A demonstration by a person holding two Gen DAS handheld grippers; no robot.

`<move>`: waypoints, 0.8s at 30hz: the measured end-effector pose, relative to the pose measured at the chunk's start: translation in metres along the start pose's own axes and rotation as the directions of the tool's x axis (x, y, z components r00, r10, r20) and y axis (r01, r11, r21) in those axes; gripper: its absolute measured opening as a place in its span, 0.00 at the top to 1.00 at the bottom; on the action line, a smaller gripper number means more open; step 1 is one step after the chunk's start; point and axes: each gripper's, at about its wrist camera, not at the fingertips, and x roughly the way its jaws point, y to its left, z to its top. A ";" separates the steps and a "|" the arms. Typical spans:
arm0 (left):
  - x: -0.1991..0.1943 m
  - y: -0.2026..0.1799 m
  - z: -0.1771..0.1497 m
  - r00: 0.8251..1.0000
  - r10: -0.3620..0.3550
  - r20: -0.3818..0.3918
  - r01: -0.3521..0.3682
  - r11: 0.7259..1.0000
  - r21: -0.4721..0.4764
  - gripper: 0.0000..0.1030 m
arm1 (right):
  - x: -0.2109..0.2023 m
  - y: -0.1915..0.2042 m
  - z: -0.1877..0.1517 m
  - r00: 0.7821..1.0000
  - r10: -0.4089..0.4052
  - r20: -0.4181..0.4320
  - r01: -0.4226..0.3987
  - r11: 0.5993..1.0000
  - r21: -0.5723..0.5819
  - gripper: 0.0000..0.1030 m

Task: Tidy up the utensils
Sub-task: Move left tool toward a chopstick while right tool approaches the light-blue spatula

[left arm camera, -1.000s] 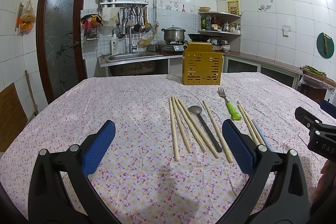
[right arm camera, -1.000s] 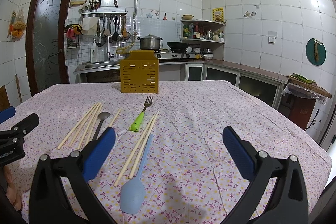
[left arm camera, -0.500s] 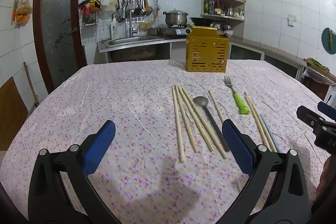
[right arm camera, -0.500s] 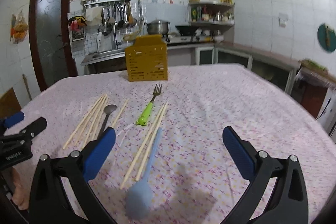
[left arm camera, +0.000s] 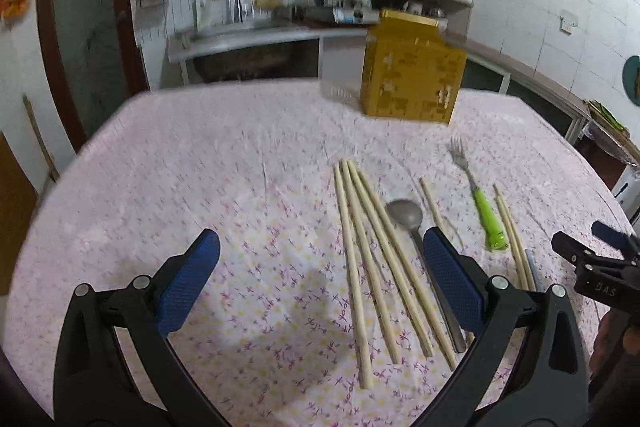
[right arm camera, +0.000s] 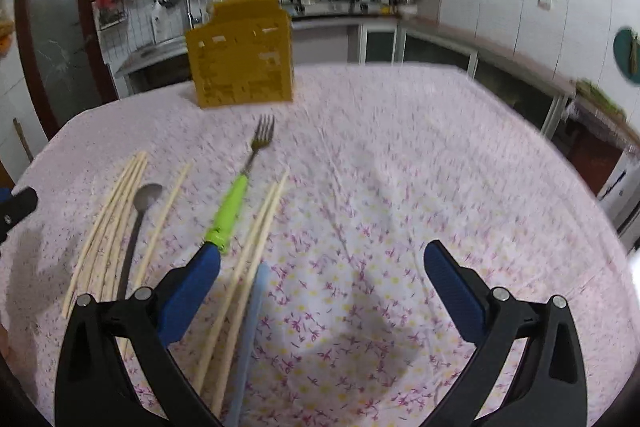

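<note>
Your left gripper (left arm camera: 320, 279) hovers low over table, blue pads spread wide, nothing held. Your right gripper (right arm camera: 322, 283) same: wide, empty. Pink floral tablecloth (right arm camera: 400, 187) covers table; white-tiled kitchen behind, blurred. Yellow perforated plastic utensil holder (right arm camera: 244, 67) upright at 12 o'clock, far edge. Pale wooden chopsticks (left arm camera: 360, 247), grey metal spoon (left arm camera: 406, 215), green-handled fork (right arm camera: 240, 187) lie flat, long axes toward holder; fork tines at 12.
</note>
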 end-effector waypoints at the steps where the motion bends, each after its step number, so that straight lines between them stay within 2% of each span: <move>1: 0.008 0.001 0.000 1.000 -0.002 -0.028 0.002 1.000 -0.003 0.05 | 0.004 -0.002 0.000 1.000 0.001 -0.016 -0.001 1.000 0.010 0.03; 4: 0.025 0.003 -0.001 0.996 0.008 -0.085 -0.008 1.000 0.000 0.07 | 0.013 -0.001 0.001 0.999 -0.019 -0.049 0.019 1.000 0.005 0.03; 8: 0.040 0.009 0.000 0.991 -0.002 -0.132 0.000 1.000 -0.019 0.13 | 0.019 0.007 -0.001 0.997 0.002 -0.081 -0.003 1.000 -0.014 0.04; 9: 0.043 0.010 0.000 0.990 -0.006 -0.141 0.002 1.000 -0.022 0.14 | 0.021 0.009 -0.002 0.996 -0.006 -0.086 0.004 1.000 -0.026 0.06; 13: 0.050 0.008 -0.002 0.985 -0.025 -0.170 0.021 0.999 -0.027 0.21 | 0.028 0.010 -0.007 0.990 0.006 -0.138 -0.010 1.000 -0.029 0.24; 19: 0.055 0.009 -0.002 0.980 -0.049 -0.193 0.043 0.998 -0.039 0.22 | 0.023 0.012 -0.014 0.988 0.007 -0.156 -0.013 0.999 -0.038 0.26; 24: 0.063 0.004 -0.002 0.972 -0.057 -0.229 0.053 0.998 -0.025 0.41 | 0.018 0.015 -0.017 0.986 0.004 -0.166 -0.010 0.999 -0.039 0.38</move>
